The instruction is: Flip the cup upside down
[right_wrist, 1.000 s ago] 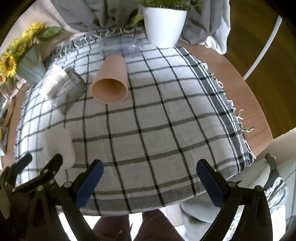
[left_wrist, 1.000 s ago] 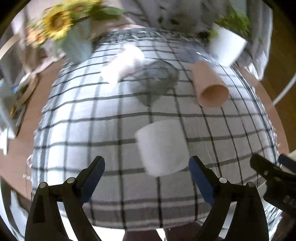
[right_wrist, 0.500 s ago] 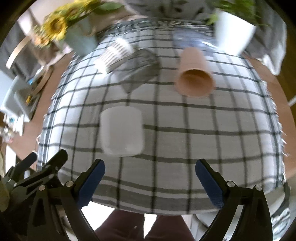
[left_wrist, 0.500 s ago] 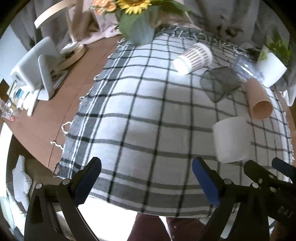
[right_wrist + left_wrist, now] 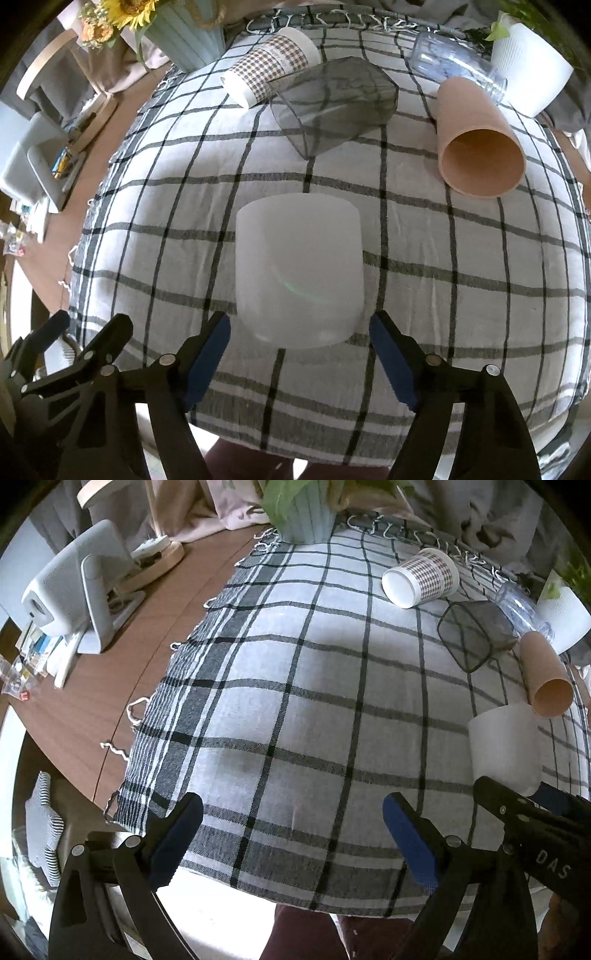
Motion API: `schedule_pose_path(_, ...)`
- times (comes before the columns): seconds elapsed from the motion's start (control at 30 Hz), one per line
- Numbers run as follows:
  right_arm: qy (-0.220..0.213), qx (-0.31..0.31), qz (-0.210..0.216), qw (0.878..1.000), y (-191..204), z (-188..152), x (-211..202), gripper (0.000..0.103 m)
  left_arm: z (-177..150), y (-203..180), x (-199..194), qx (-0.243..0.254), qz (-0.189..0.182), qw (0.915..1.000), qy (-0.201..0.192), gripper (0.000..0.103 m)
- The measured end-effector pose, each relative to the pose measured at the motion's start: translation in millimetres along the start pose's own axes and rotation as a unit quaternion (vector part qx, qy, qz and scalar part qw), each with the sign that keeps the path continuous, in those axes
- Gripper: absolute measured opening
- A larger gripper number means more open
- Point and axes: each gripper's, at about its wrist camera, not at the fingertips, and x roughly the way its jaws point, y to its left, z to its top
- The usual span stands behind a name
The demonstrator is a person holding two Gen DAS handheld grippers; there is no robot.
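A plain white cup (image 5: pixel 299 269) lies on its side on the checked tablecloth (image 5: pixel 461 266), its closed base toward the right wrist camera. My right gripper (image 5: pixel 300 363) is open, its blue-padded fingers either side of the cup's near end, not touching it. In the left wrist view the same white cup (image 5: pixel 504 751) is at the far right, with the right gripper (image 5: pixel 532 812) partly in front of it. My left gripper (image 5: pixel 291 840) is open and empty over the cloth's front left edge.
Lying on their sides behind: a tan cup (image 5: pixel 476 147), a smoky square cup (image 5: pixel 332 103), a houndstooth paper cup (image 5: pixel 269 70), a clear cup (image 5: pixel 450 62). A white plant pot (image 5: pixel 532 70) and sunflower vase (image 5: pixel 184 33) stand at the back. A grey device (image 5: pixel 74 590) sits left.
My right gripper swung left and closed in on the white cup, now centred between its fingers. My left gripper swung away to the left, leaving the cup at its far right.
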Motion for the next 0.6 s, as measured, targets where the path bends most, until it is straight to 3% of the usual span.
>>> schedule_pose_path(0.1, -0.002, 0.005, -0.002, 1.000, -1.2, 1.1, 1.5, 0.066, 4.6, -3.0, 0.4, 0.007, -0.005, 1.0000, -0.001, 0.100)
schedule_pose_path(0.6, 0.022, 0.046, -0.012, 0.999, -8.5, 11.0, -24.2, 0.066, 37.4, -9.5, -2.4, 0.036, -0.046, 0.9978, -0.030, 0.100)
